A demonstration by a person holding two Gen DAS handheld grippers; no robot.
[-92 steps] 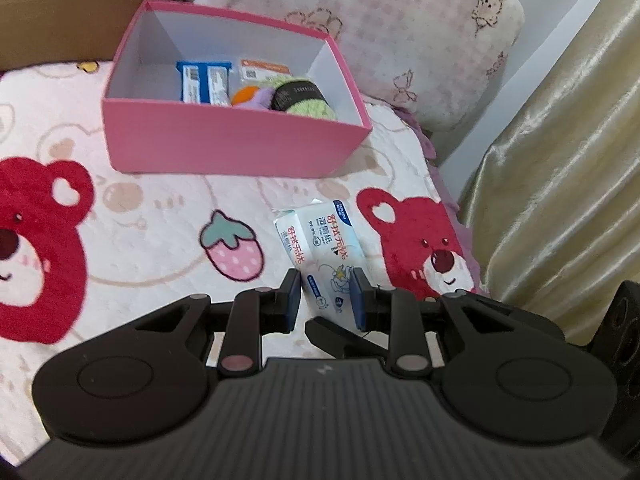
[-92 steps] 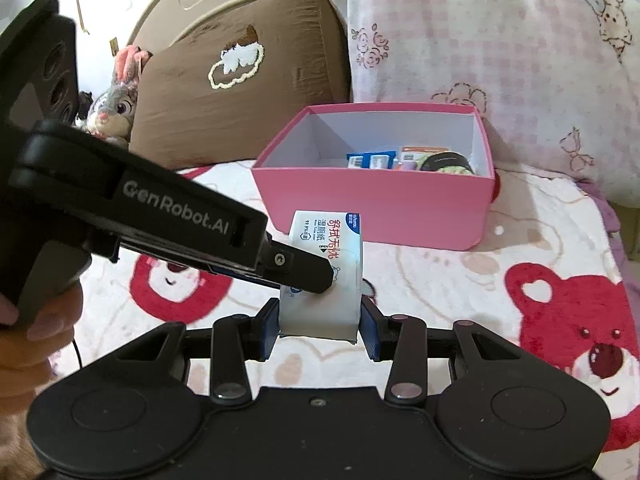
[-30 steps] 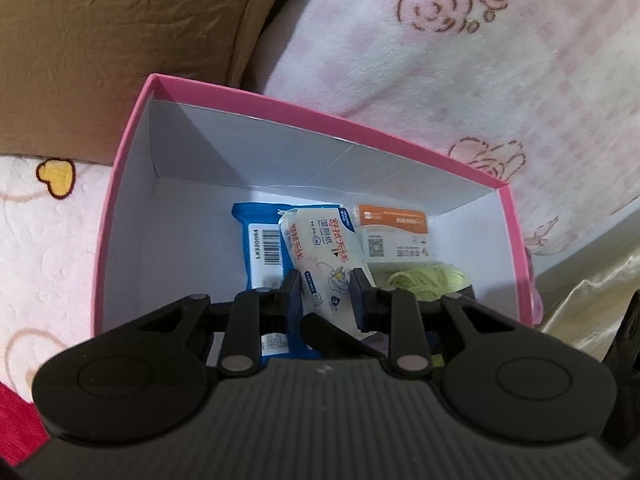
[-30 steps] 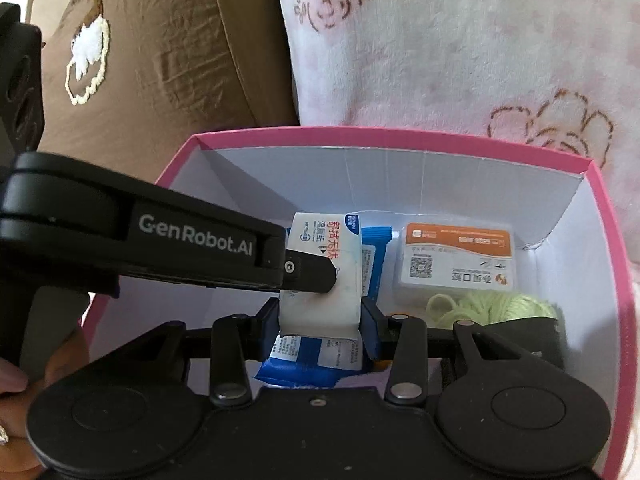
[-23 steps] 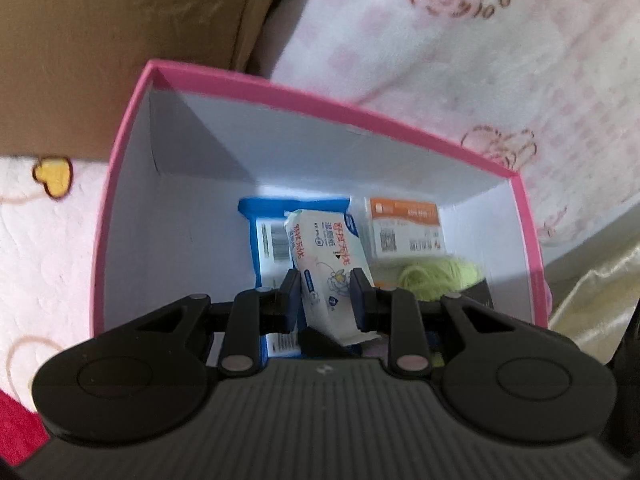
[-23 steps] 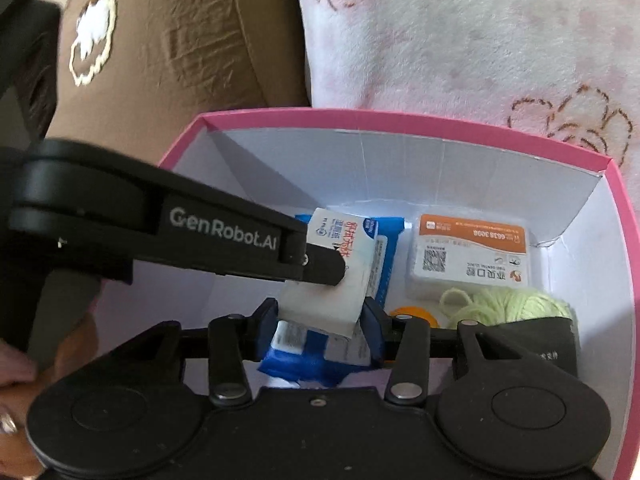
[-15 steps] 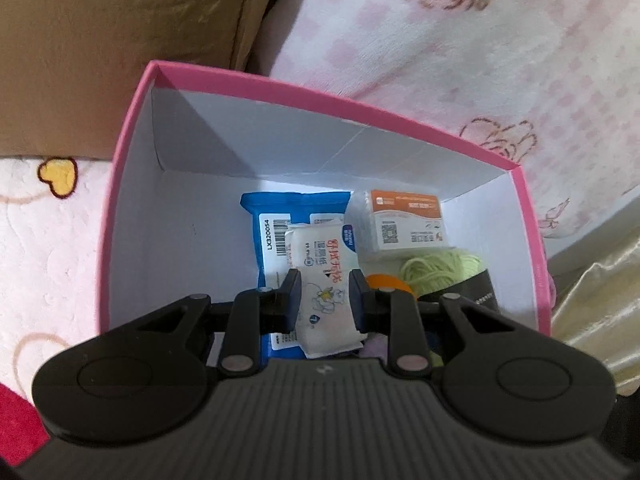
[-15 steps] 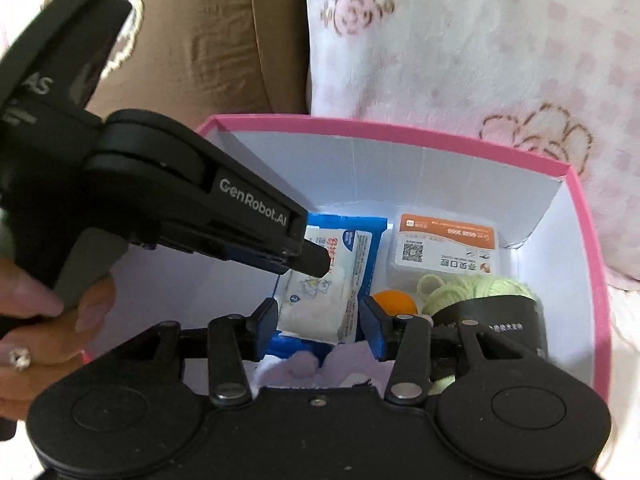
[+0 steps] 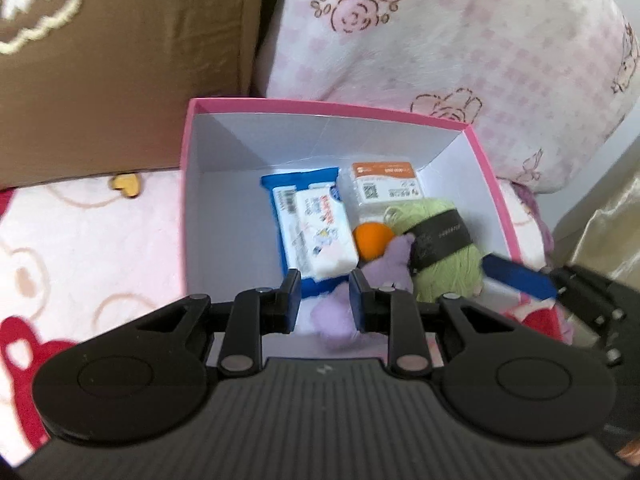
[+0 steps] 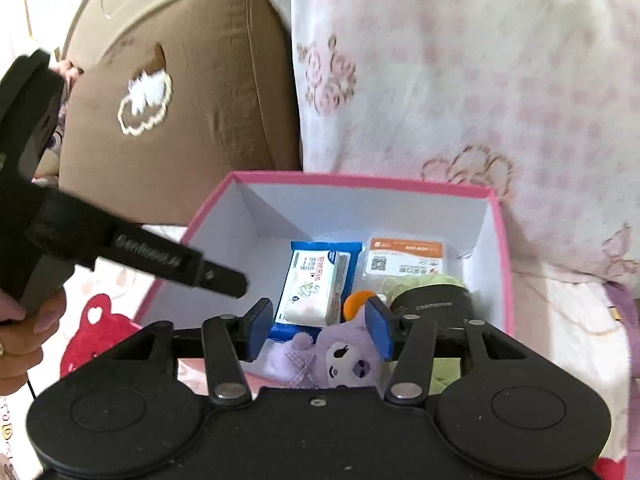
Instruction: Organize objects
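Note:
The white wipes pack (image 9: pixel 320 236) (image 10: pixel 312 288) lies flat in the pink box (image 9: pixel 328 110) (image 10: pixel 360 180), on top of a blue pack (image 9: pixel 296 178). My left gripper (image 9: pixel 324 300) hovers above the box's near side, jaws shut with nothing between them; only the purple plush shows past them. In the right wrist view the left gripper (image 10: pixel 228 282) reaches in from the left, off the pack. My right gripper (image 10: pixel 320 328) hangs over the near wall. Its jaws are opening and nothing is between them. One of its blue pads (image 9: pixel 516 276) shows at the box's right.
The box also holds an orange-and-white packet (image 9: pixel 384 182), an orange ball (image 9: pixel 372 240), green yarn (image 9: pixel 444 240) with a black band and a purple plush (image 10: pixel 344 356). A brown pillow (image 9: pixel 120 60) and a pink pillow (image 9: pixel 460 40) stand behind it. A hand (image 10: pixel 24 332) holds the left gripper.
The wipes pack left the right gripper's pads and now lies flat on the blue pack. The right jaws widened. Both grippers pulled back and up from the box.

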